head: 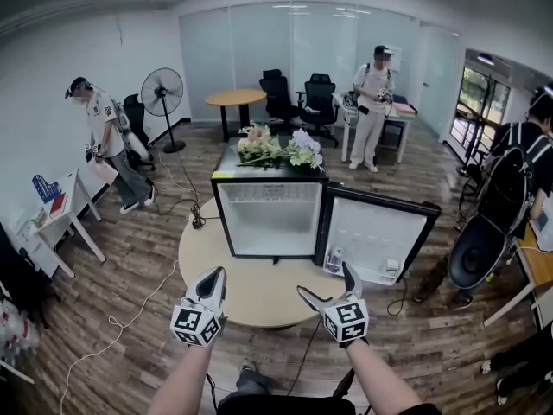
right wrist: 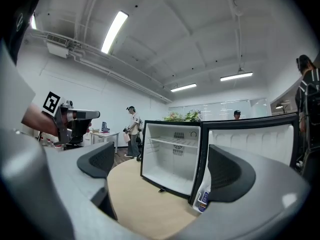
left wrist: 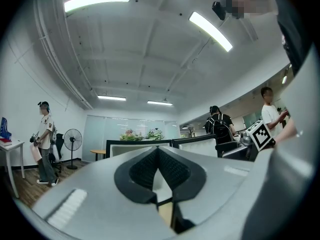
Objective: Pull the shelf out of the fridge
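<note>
Open office, wood floor. A small fridge [head: 268, 219] stands open on a round worktop [head: 259, 296]. The shelf [right wrist: 174, 143] sits high inside it, untouched. Step in hand looks like the approach.

- Left tool [head: 212, 277]: clenched, empty.
- Right tool [head: 326, 282]: released, empty.
- Both are well short of the fridge.

Next move calls for reaching in and gripping the shelf's front edge. Only the right gripper view shows the shelf plainly.

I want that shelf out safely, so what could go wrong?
The small fridge could slide forward on the round table when the shelf is tugged. The flowers on top might topple. The left gripper is shut and only the right gripper is open, so a one-sided pull may jam the shelf.
</note>
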Tool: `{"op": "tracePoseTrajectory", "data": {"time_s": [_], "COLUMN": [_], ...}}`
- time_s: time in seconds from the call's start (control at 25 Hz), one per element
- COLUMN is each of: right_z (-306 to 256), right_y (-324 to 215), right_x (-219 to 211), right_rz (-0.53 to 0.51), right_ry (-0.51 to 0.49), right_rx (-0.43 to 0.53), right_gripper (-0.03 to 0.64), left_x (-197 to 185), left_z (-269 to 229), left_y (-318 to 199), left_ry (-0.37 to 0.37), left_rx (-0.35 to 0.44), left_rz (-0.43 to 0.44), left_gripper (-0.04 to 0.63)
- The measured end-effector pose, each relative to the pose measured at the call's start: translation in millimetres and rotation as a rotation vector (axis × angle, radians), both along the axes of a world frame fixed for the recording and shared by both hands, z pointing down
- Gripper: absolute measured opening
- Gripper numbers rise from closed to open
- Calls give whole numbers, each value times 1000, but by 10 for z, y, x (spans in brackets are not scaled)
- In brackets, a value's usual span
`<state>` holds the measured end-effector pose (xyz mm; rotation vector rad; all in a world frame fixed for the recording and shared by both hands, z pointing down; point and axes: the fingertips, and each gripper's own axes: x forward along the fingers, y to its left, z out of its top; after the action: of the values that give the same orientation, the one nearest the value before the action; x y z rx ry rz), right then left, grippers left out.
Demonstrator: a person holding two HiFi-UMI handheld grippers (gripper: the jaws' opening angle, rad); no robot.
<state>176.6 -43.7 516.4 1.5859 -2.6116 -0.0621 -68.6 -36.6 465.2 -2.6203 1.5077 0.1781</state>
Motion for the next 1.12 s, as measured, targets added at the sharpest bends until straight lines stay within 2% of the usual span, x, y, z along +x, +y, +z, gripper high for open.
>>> {"op": "tracePoseTrajectory", "data": {"time_s": [0.28,0.96,1.12], "right_z": [-20,-156,-110], "right_y": [-418,-1866,-2163], "right_x": [-123,-462,-509], "right_rz": [-6,31,48], "right_ry": [1,-42,-51], "right_rx": [1,-15,-36], "right_gripper": [583,581,581], "left_x": [-57,-46,-8], "left_z": [-16,60,131], "left_y": [-403,-2033,-2350], "left_ry": [5,10,-10], "left_rx": [13,2,-5], "left_rz": [9,120,162], "left_gripper": [0,0,0]}}
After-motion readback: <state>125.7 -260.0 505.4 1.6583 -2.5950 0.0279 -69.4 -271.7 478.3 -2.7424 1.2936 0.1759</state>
